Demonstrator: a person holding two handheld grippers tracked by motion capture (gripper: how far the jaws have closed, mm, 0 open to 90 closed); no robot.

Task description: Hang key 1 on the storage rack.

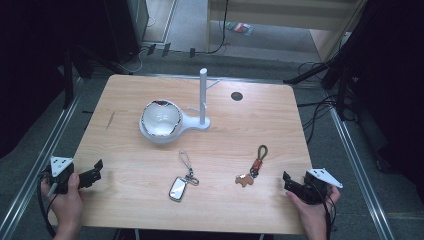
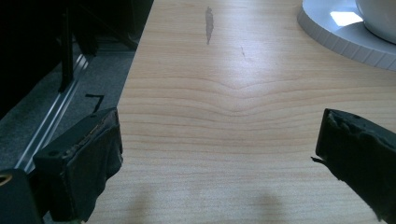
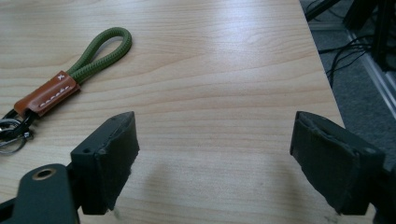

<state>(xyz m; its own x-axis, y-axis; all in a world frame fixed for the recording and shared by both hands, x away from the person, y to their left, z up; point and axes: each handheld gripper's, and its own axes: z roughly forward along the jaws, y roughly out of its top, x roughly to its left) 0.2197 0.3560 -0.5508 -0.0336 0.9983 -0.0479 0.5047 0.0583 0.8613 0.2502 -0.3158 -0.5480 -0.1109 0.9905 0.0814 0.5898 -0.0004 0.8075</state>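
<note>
Noting both grippers, left (image 1: 98, 169) and right (image 1: 287, 181), gaping wide and empty at table edge (image 1: 125, 210); green-loop keychain (image 1: 253, 170) lying just beside right one, risking skidding under a shallow pinch.

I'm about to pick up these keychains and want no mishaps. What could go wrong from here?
The green-loop keychain lies flat on the table, so the open right gripper may scrape wood or pinch just one strand. The silver-tag keychain could slide when nudged. The tall white stand beside the bowl might tip if bumped.
</note>
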